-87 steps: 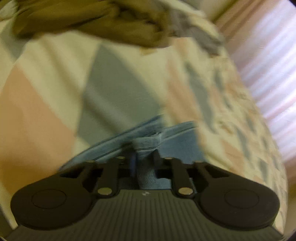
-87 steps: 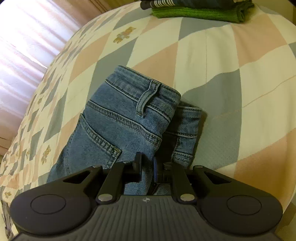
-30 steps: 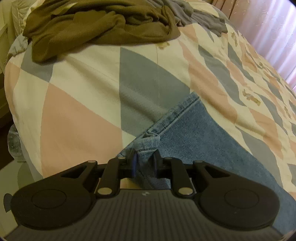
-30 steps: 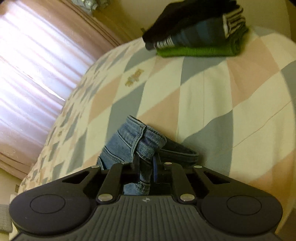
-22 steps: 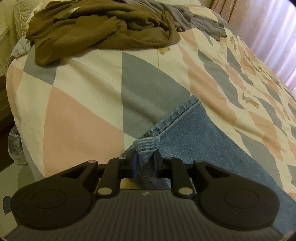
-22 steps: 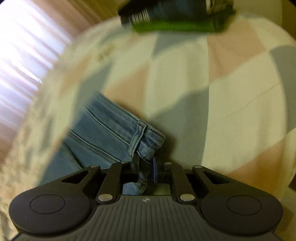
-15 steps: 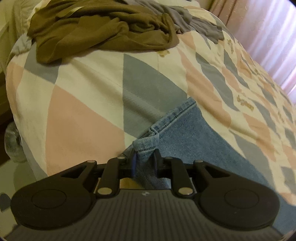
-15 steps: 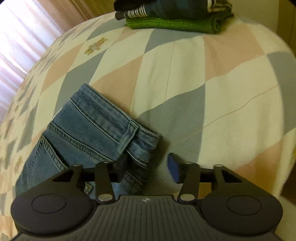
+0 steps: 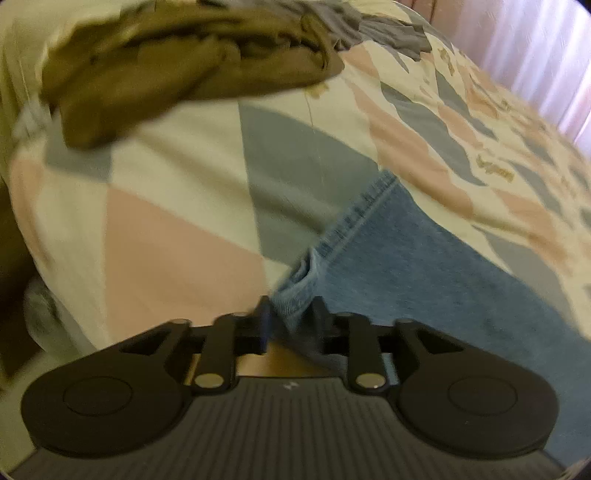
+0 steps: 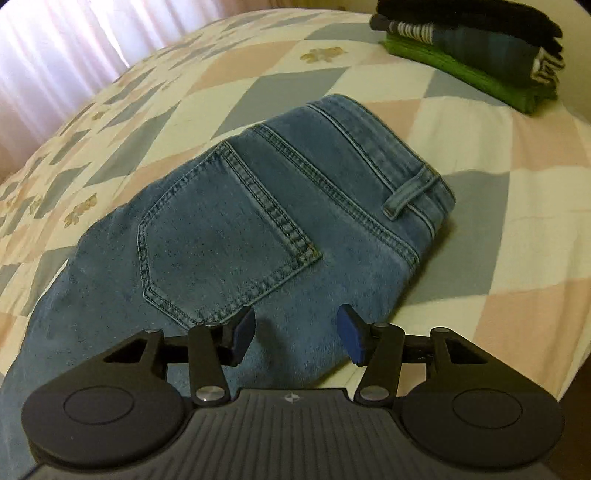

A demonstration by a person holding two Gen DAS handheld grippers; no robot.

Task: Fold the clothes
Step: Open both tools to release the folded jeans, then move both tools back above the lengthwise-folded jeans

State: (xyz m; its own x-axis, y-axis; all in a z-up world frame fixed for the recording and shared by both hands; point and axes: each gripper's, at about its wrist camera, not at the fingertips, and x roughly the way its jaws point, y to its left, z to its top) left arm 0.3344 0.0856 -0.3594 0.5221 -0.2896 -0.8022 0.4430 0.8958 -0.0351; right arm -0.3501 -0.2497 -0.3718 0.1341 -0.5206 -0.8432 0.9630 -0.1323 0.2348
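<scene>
Light blue jeans (image 10: 280, 206) lie flat on the patchwork bedspread, folded lengthwise, back pocket and waistband up. My right gripper (image 10: 297, 334) is open and empty, hovering just above the seat of the jeans near the bed's edge. In the left wrist view the leg end of the jeans (image 9: 424, 258) stretches off to the right. My left gripper (image 9: 290, 319) is shut on a bunched corner of the hem, close to the bed's edge.
A stack of folded clothes (image 10: 476, 51) sits at the far right corner of the bed. A crumpled olive-brown garment (image 9: 177, 62) and a grey one (image 9: 388, 26) lie beyond the hem. Curtains (image 10: 74, 48) hang behind the bed.
My right gripper let go of the waistband, opened and drew back; the jeans now lie flat. My left gripper keeps its hold on the hem and has shifted slightly; its view is blurred.
</scene>
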